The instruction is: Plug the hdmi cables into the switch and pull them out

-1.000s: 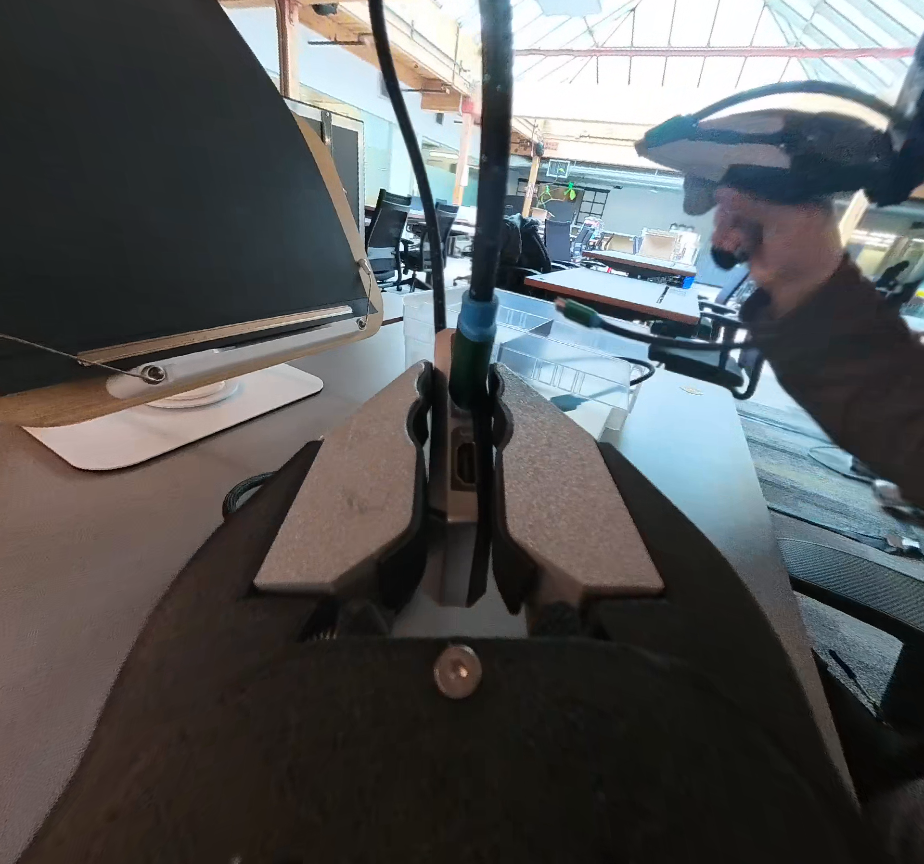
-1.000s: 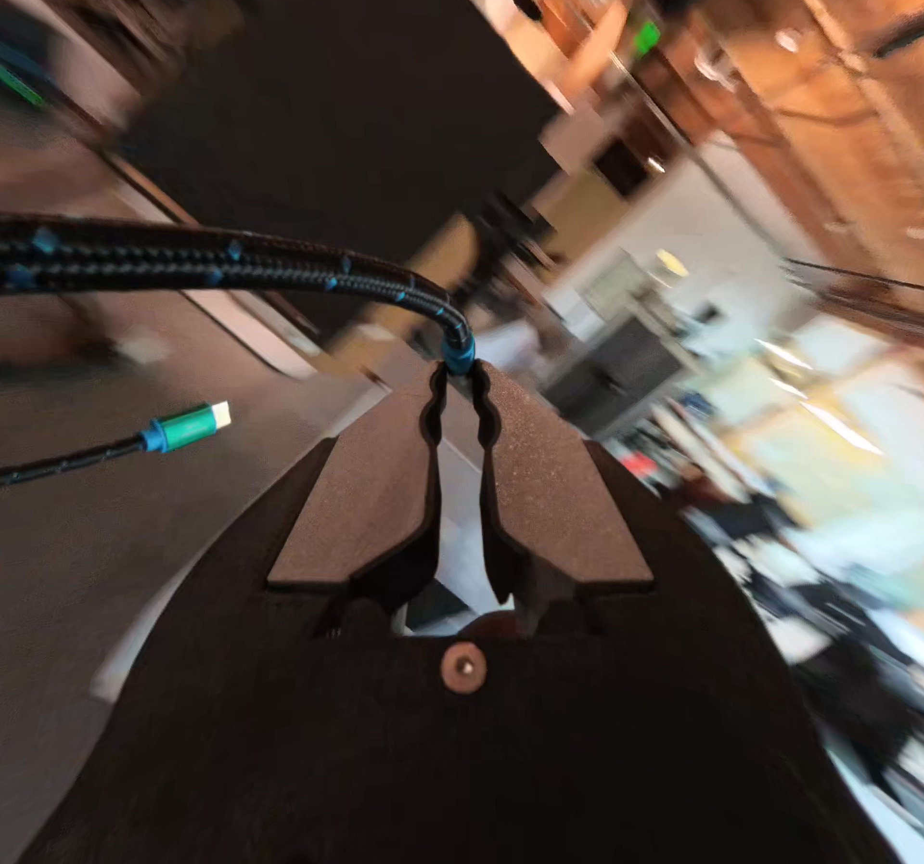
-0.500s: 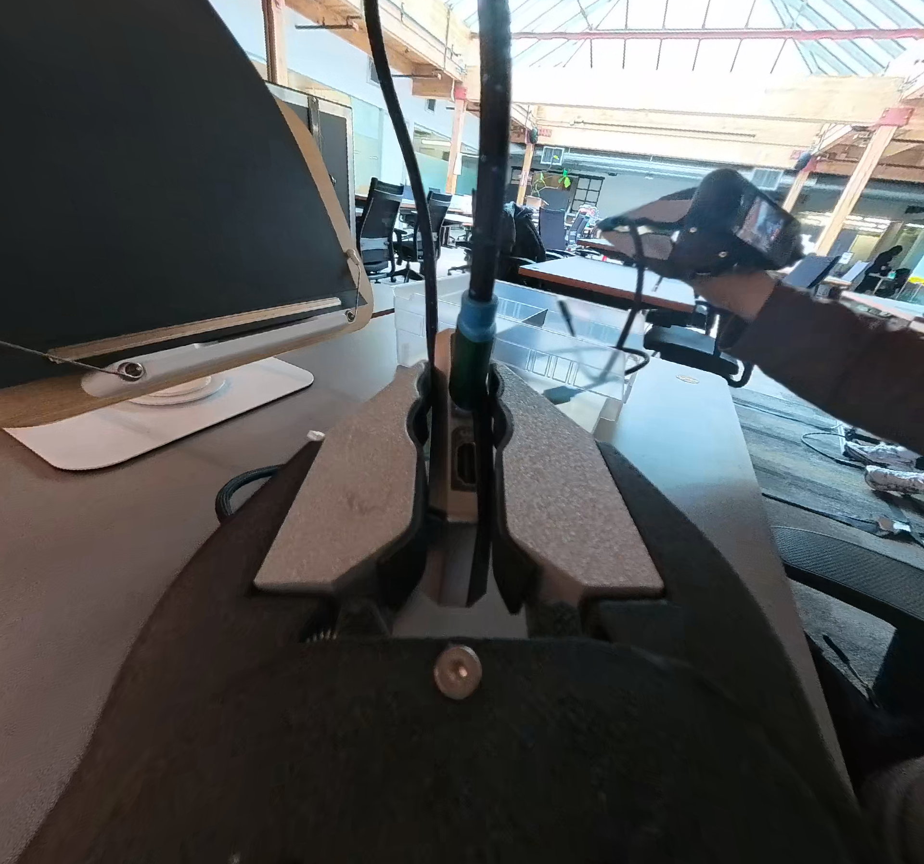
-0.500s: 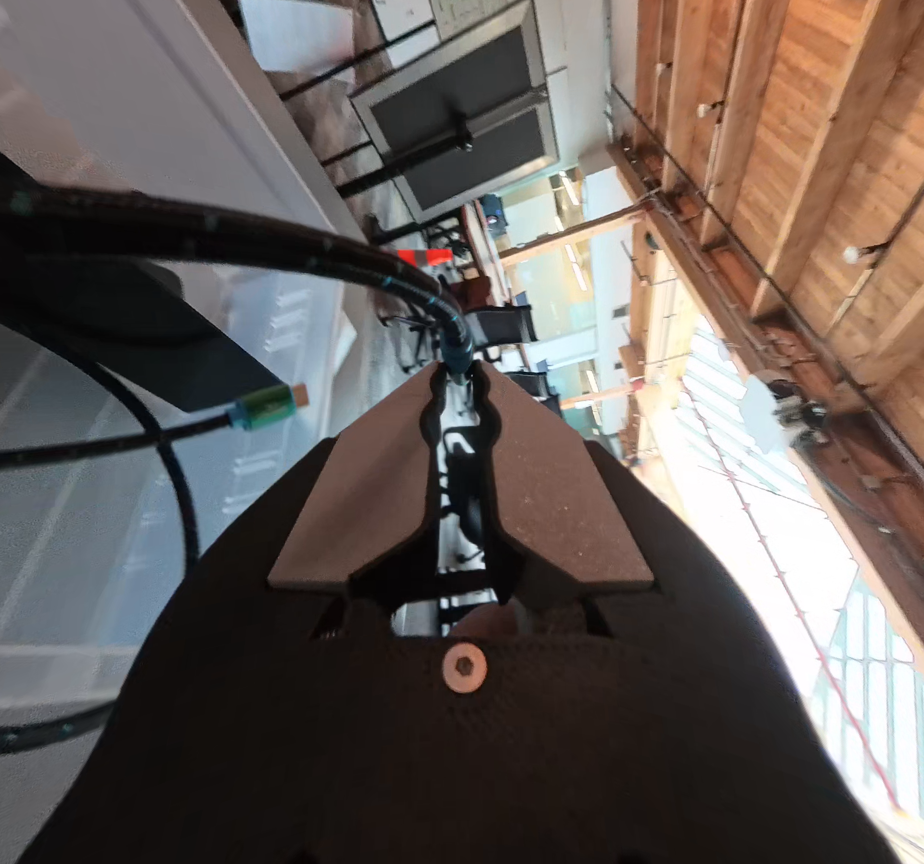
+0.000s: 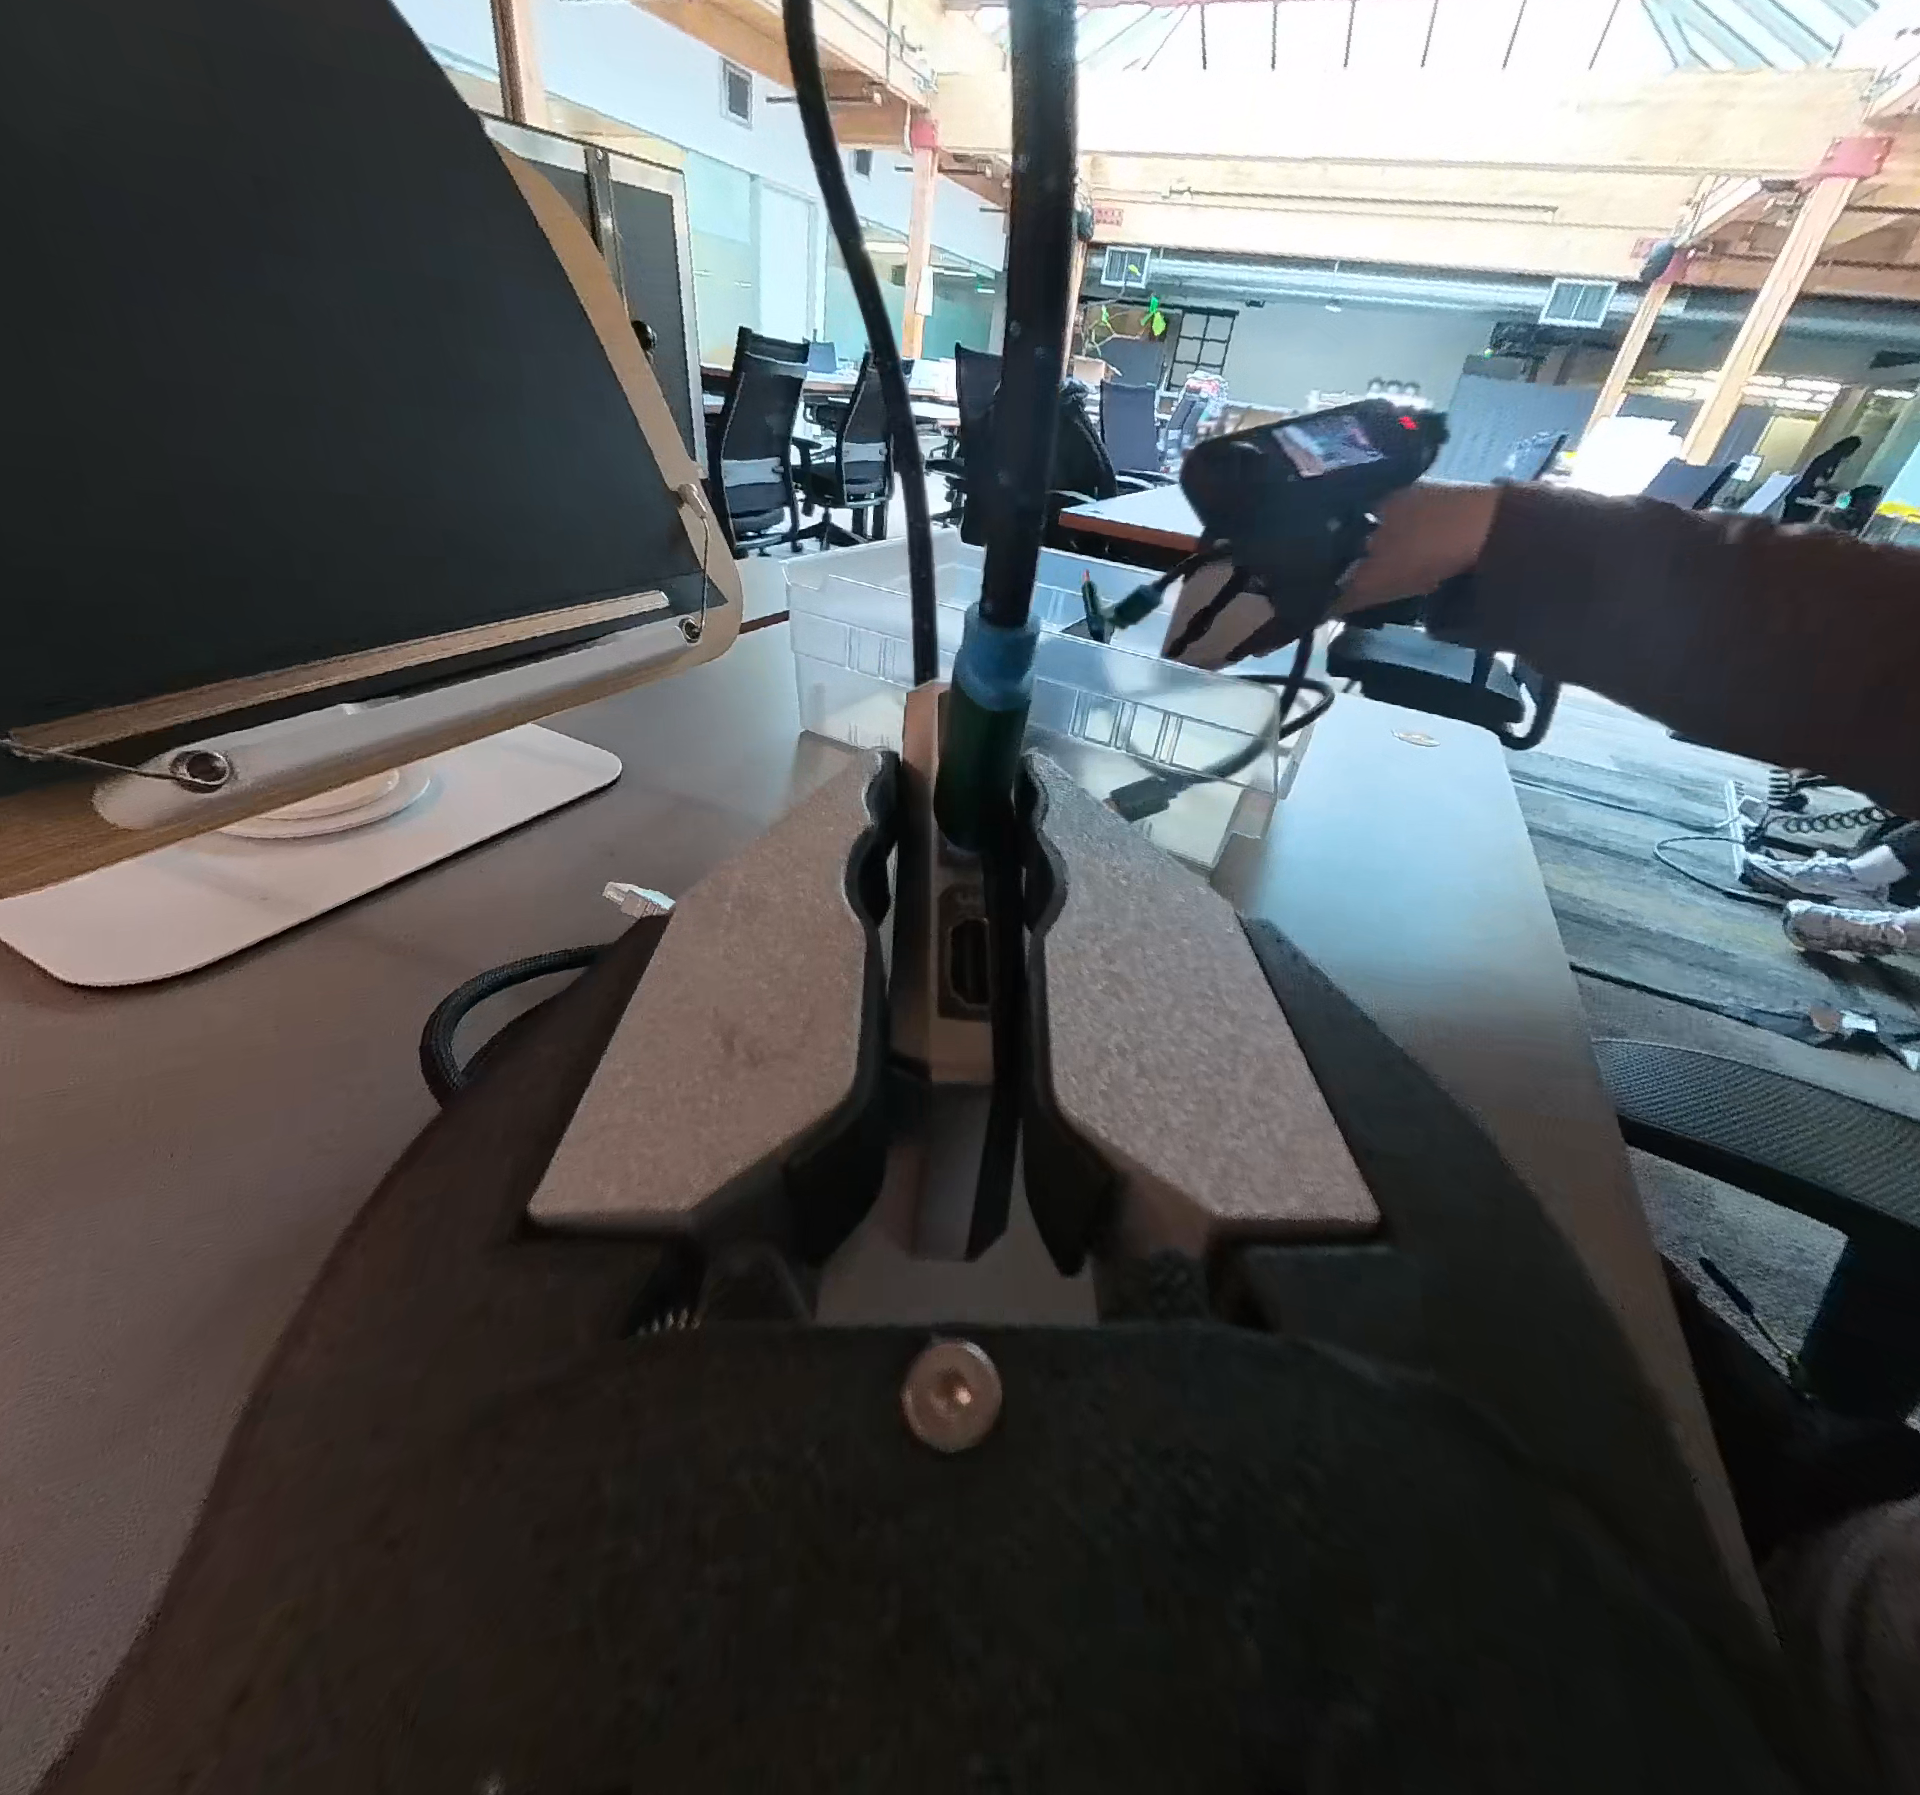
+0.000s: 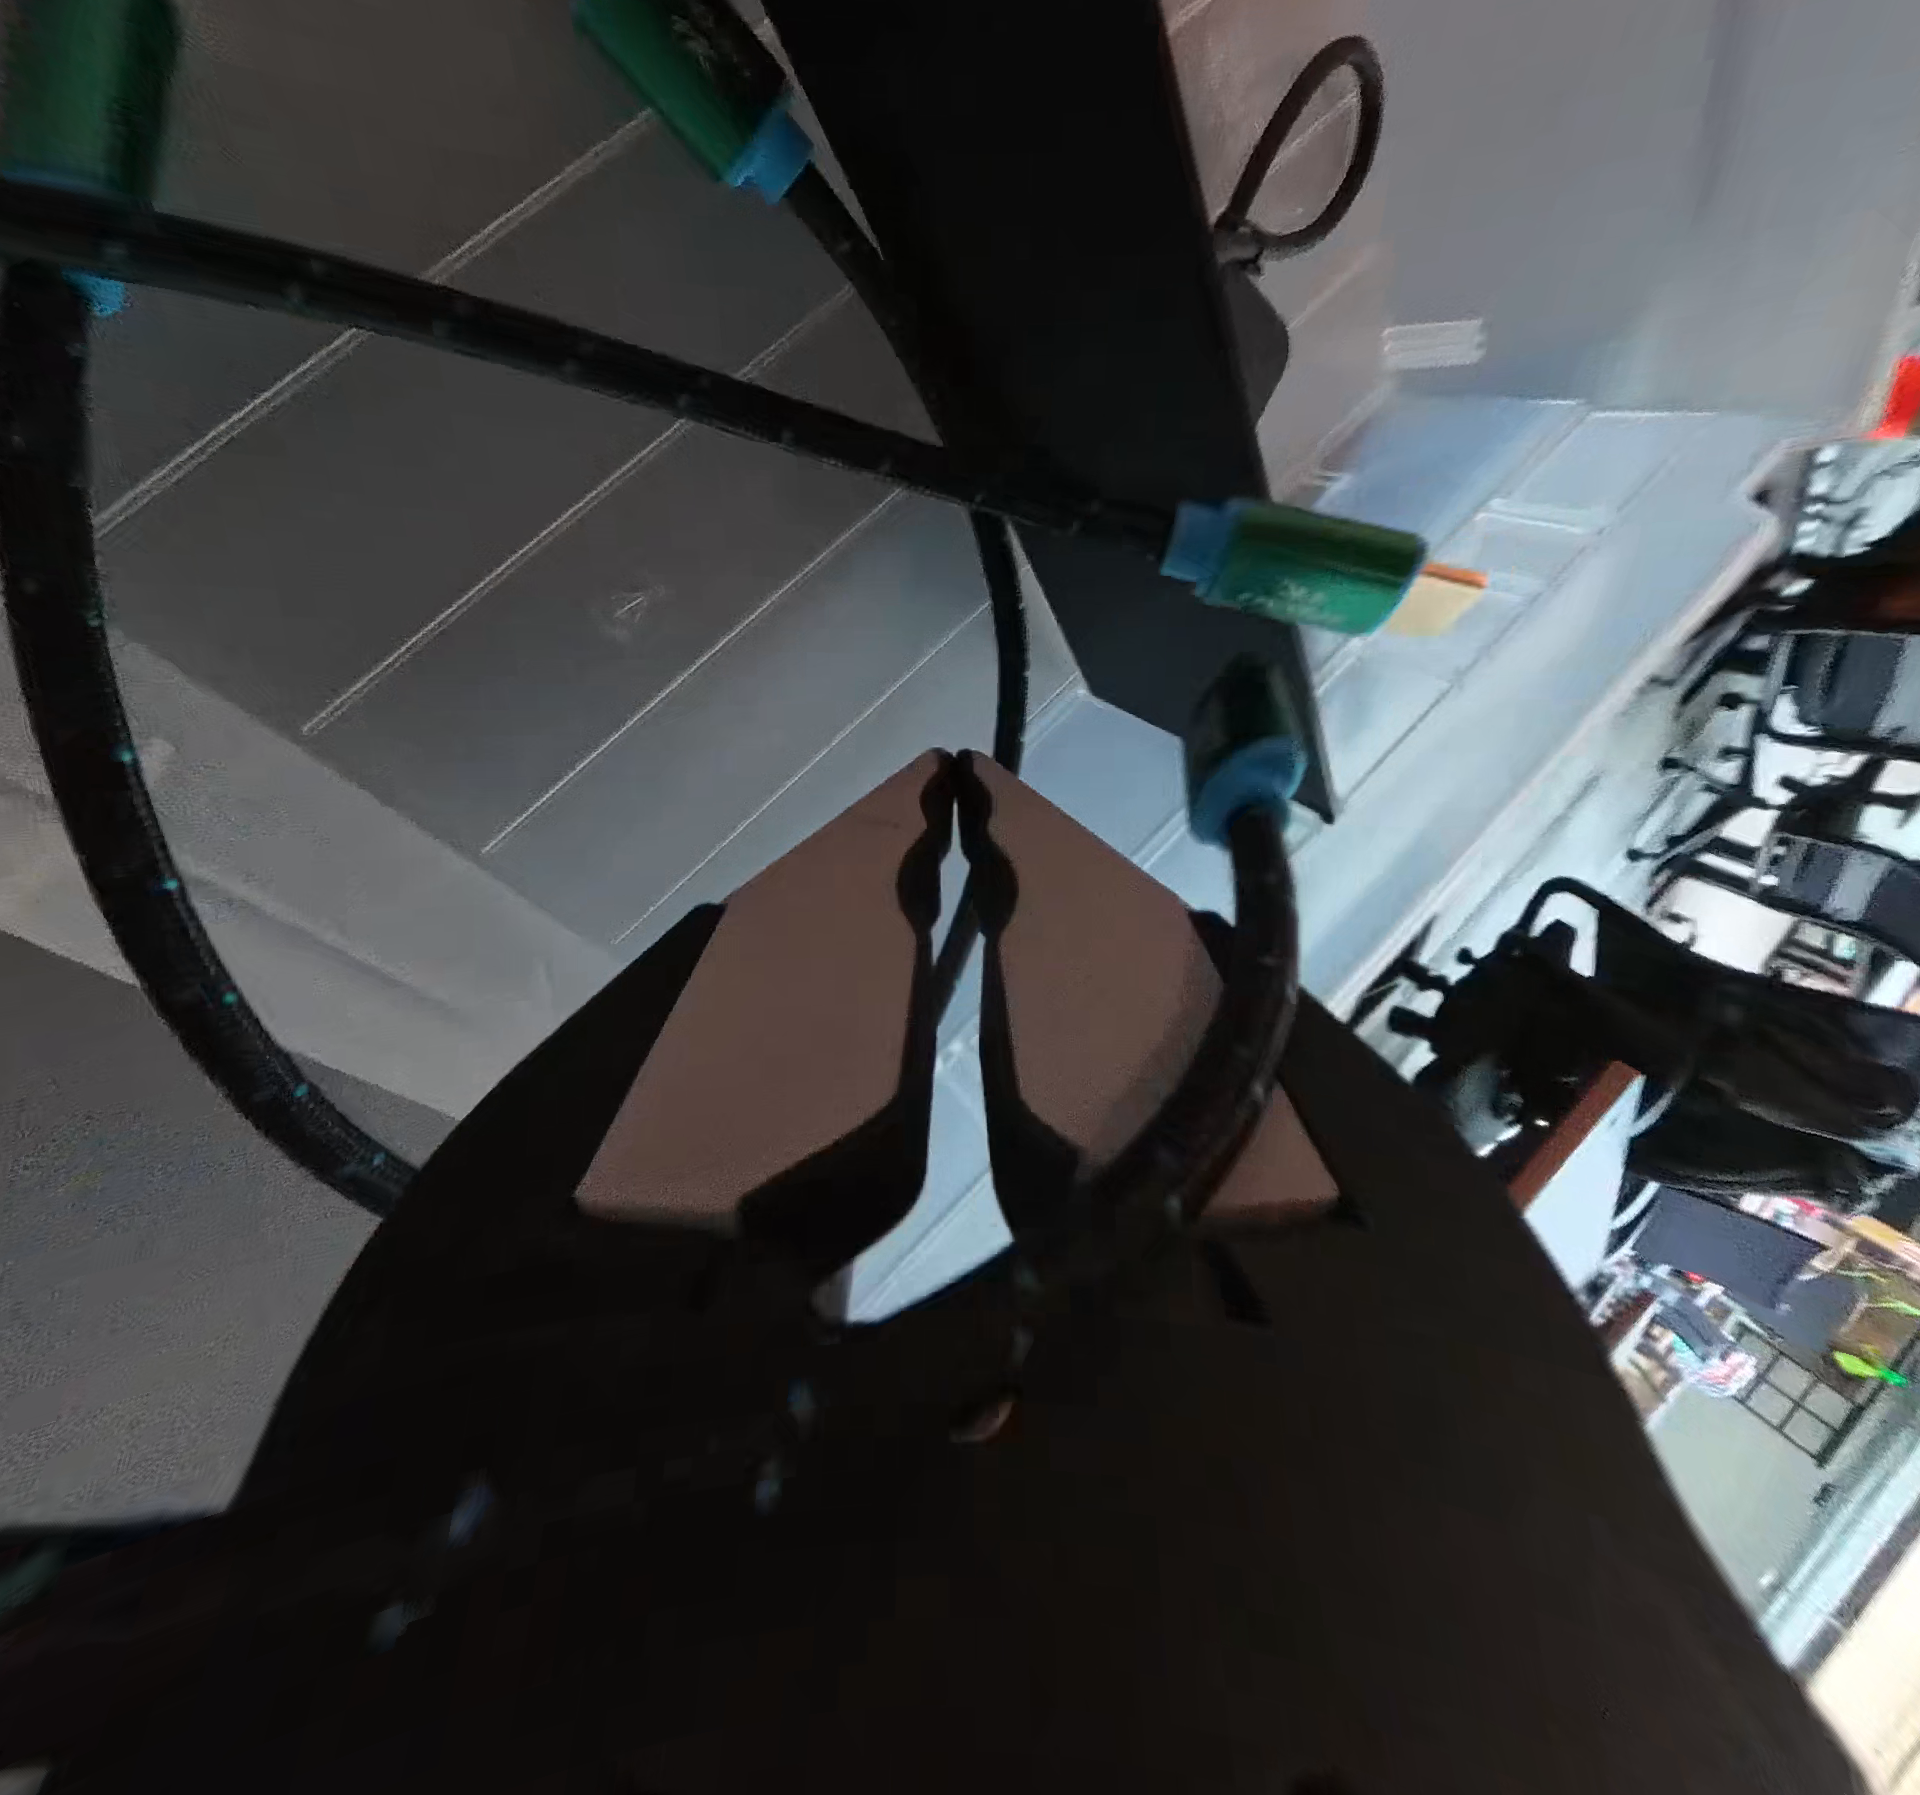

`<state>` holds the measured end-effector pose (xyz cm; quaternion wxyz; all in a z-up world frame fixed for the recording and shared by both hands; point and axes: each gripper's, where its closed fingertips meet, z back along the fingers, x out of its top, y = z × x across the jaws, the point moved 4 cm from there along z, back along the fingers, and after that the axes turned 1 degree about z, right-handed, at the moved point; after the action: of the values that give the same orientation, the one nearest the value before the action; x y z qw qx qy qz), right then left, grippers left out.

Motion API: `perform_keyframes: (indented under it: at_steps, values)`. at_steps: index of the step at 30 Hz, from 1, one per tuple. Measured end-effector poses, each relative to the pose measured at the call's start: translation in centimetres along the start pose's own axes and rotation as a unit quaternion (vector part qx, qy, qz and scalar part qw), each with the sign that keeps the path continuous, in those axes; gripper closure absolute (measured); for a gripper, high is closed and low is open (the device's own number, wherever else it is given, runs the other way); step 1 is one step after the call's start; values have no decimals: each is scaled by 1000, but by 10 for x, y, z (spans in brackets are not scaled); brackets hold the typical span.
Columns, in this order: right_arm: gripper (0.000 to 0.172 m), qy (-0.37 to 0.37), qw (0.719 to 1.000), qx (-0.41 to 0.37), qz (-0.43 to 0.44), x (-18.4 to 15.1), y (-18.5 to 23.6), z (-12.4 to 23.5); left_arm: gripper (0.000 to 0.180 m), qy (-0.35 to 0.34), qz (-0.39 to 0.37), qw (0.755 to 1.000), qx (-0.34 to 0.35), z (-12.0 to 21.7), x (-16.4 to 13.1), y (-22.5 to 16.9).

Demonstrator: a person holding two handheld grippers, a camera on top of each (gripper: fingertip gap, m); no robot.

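In the left wrist view my left gripper (image 5: 956, 779) is shut on the grey metal HDMI switch (image 5: 961, 966), held upright with an empty port facing me. A green plug with a blue collar (image 5: 982, 737) sits in the switch's top, and its black cable (image 5: 1023, 395) rises out of frame. My right gripper (image 6: 954, 763) has its fingertips touching; a dark green plug with a blue collar (image 6: 1242, 748) lies beside its right finger, its cable draped over that finger. The right gripper also shows in the left wrist view (image 5: 1236, 618), over the clear bin (image 5: 1174, 717), cables hanging from it.
More green plugs (image 6: 1294, 571) (image 6: 686, 83) and a braided cable loop (image 6: 104, 706) lie across the bin's ribbed floor (image 6: 520, 550). A dark monitor (image 5: 260, 343) on a white base (image 5: 312, 841) stands left. A person's sleeve (image 5: 1662, 623) reaches in from the right. An office chair (image 5: 1766, 1143) stands beside the desk.
My right gripper swung down over the clear bin. The cable it gripped at the blue collar left its fingertips, and the pads came together. My left gripper kept still on the switch.
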<state>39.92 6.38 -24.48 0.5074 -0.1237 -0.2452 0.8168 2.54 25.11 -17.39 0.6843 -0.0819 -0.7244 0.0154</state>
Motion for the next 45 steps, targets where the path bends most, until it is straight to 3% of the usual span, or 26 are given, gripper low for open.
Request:
perform_keyframes:
  at_steps: [2,4,5,6,8,13,16,19,21,24,28,31,35,37,45]
  values:
    - [169,36,999,26,16,-8,1,-3,161,1,5,1000,-1,0,-1,1]
    - [137,107,993,8,49,-30,-9,2,162,1,17,1000,-3,0,-2,3]
    - [142,123,990,3,70,-37,-12,9,162,2,24,1000,-4,-1,-2,4]
    - [143,121,989,4,89,-40,-13,17,161,2,31,1000,-6,-1,-2,4]
    - [126,122,986,21,108,-46,-13,38,161,2,37,999,-9,-2,-3,4]
    - [120,105,992,4,67,-51,-35,81,161,7,32,999,-19,-3,-3,0]
    - [120,41,999,-23,15,-40,-45,101,161,6,24,999,-24,-3,-3,-2]
    - [120,-133,990,25,-33,16,-16,126,161,8,12,999,-41,-4,-3,-8]
    - [130,-280,955,95,-26,68,27,154,161,10,10,998,-54,-5,-4,-11]
    - [140,-474,861,184,-11,140,92,198,162,9,15,997,-75,-5,-3,-16]
    - [147,-609,753,247,-31,220,139,229,161,23,25,994,-106,-5,-6,-22]
    - [149,-623,749,225,-12,262,150,217,161,36,26,992,-118,-4,-10,-24]
    - [150,-627,735,259,20,289,158,204,161,47,33,990,-126,-6,-12,-24]
    - [163,-638,716,280,46,290,162,204,160,50,37,990,-123,-7,-13,-23]
    - [163,-687,657,311,-16,276,134,205,159,49,42,992,-109,-7,-11,-21]
